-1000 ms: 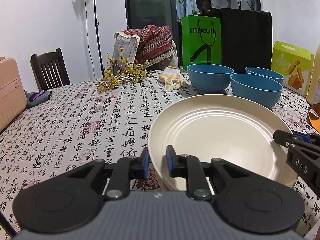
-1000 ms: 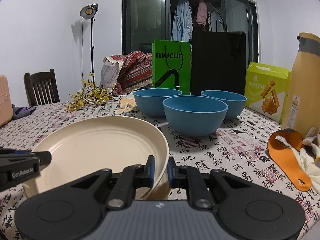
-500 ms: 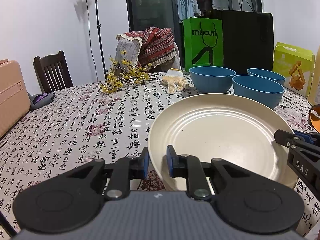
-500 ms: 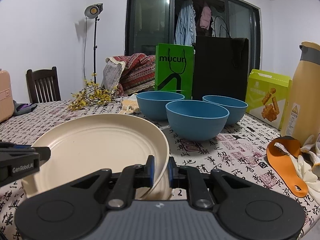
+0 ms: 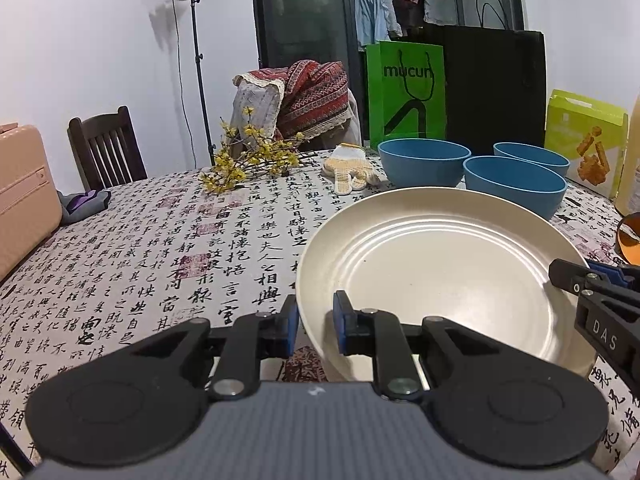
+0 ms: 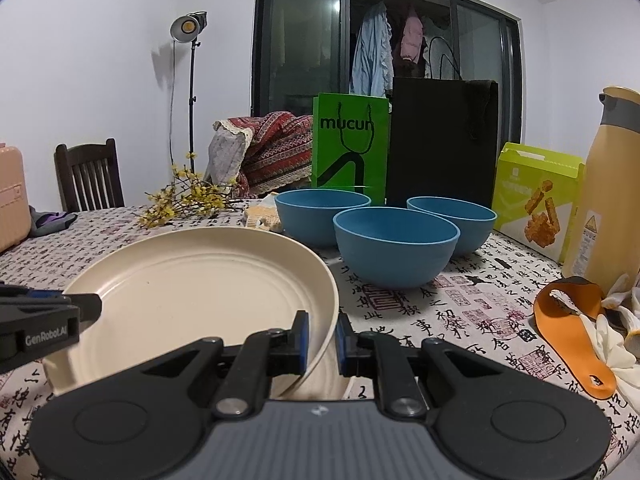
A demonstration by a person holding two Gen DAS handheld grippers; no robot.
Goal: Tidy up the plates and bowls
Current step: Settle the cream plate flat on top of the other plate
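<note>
From the left wrist view, the left gripper (image 5: 316,326) is clamped on the near left rim of a large round cream plate (image 5: 440,276), its blue pads on either side of the edge. The plate's near edge is hidden behind the gripper body, so whether it rests on the table or is lifted cannot be told here. The right gripper (image 5: 560,272) enters from the right edge, mostly cut off; its tip sits at the plate's right rim. Beyond the plate stand three blue round bowls (image 5: 424,162), the rear right one partly hidden. A pale yellow bottle and an orange object are cropped at the right edge. The round table wears a white tablecloth printed with black calligraphy (image 5: 160,248), with a sprig of yellow flowers (image 5: 248,160) and a knitted cream glove (image 5: 350,168) lying on it.

From the right wrist view, the right gripper (image 6: 322,338) pinches the plate's (image 6: 192,276) near right rim. Under the held rim another cream edge shows, too hidden to tell what it is. The left gripper (image 6: 86,304), cut by the left edge, reaches the opposite rim. The nearest blue bowl (image 6: 396,246) stands just beyond. Behind are a green paper bag (image 6: 350,148), a black bag, a dark wooden chair (image 6: 88,176) and a lamp on a stand against the white wall.
</note>
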